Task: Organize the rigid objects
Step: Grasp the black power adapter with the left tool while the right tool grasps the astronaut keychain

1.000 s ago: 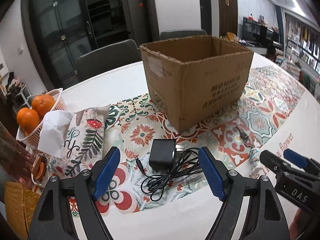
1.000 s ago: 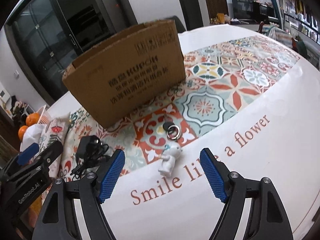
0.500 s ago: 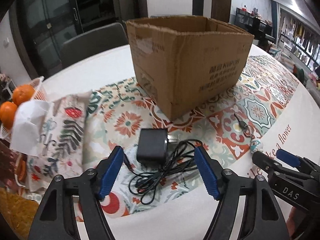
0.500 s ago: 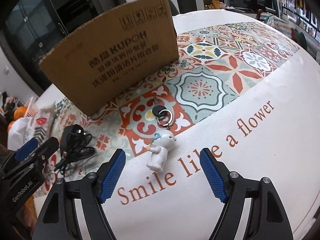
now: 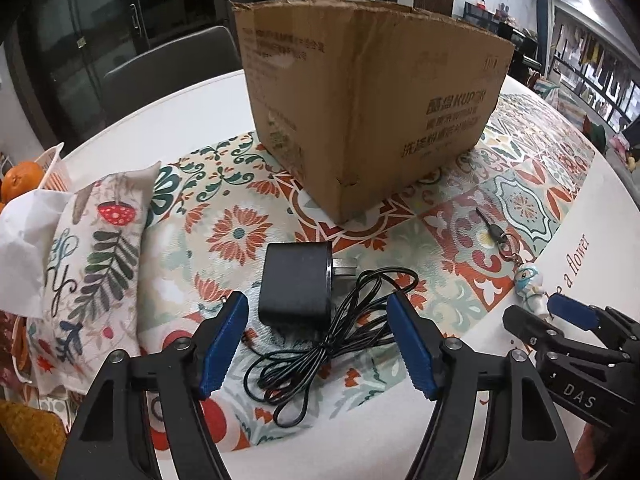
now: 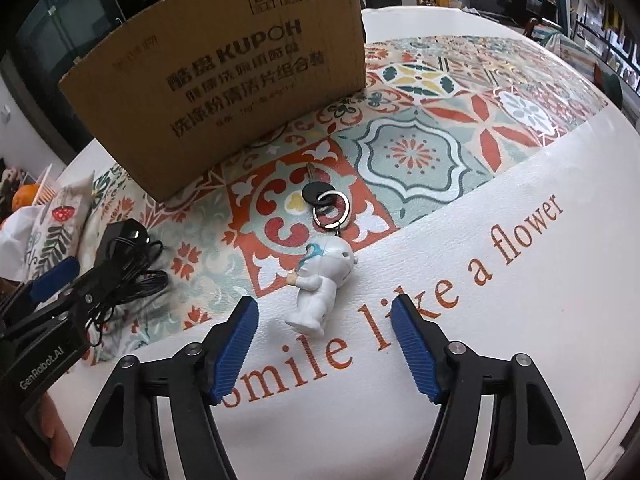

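The left hand-held gripper (image 5: 318, 338) is held spread wide over the table (image 5: 168, 120), its blue pads flanking a black adapter (image 5: 296, 282) and the loose coil of cord (image 5: 328, 344) beside it, with nothing yet pinched. The right hand-held gripper (image 6: 324, 340) is likewise spread and empty, and a white figurine (image 6: 320, 280) is framed just ahead of its pads, on the white border of the patterned cloth (image 6: 404, 152). The figurine is joined by a ring (image 6: 332, 210) to a black-headed key (image 6: 316, 192). A cardboard box (image 5: 360, 120), open at the top, is seen standing just behind both items and is judged the likely destination. The adapter is judged stiff and moderately heavy, best taken across its flat sides; the cord is soft and may trail or snag. The figurine is judged light, hard and somewhat slippery, best pinched across the body, with key and ring left to dangle. At the far left a printed pouch (image 5: 92, 248) and a basket (image 5: 54, 168) of oranges (image 5: 22, 178) are visible.
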{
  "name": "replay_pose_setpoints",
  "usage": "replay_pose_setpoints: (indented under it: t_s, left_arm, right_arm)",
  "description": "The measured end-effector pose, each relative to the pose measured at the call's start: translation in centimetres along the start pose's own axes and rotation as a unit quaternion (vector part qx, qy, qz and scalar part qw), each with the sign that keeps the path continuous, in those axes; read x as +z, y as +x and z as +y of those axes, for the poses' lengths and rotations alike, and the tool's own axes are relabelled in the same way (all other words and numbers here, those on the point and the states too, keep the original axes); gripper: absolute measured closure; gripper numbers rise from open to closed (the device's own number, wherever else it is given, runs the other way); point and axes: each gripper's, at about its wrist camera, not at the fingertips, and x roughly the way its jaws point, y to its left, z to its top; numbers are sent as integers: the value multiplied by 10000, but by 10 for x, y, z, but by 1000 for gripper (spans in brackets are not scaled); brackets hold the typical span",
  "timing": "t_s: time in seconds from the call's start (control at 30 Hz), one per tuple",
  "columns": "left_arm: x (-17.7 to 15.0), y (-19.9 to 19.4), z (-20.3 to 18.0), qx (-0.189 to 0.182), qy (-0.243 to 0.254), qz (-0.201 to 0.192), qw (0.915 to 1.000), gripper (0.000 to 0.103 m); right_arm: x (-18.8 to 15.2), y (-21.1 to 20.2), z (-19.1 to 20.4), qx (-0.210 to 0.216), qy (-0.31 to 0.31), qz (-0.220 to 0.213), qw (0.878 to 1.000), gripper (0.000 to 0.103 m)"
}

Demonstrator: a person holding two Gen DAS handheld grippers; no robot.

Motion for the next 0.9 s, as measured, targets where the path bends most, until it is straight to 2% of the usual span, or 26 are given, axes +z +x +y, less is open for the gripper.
replay_pose_setpoints:
  t_s: [0.27,0.47,0.6,0.9]
  left_arm:
    - [5,18,0,17,-5,40,10000,34]
    - [7,28,3,-129,-195,51,9997,35]
    - [8,29,1,-97,-265,10,9996,39]
    - [-10,14,-8,-312,-680,25,9972,48]
  right_arm:
    - [5,3,2,-65,-120,-72,9999,45]
    - [6,7,7,-155,-345,-144,9992,59]
    - [9,7,8,-63,-477,-166,9987,72]
    - [12,4,2,298,-680,-127,9972,74]
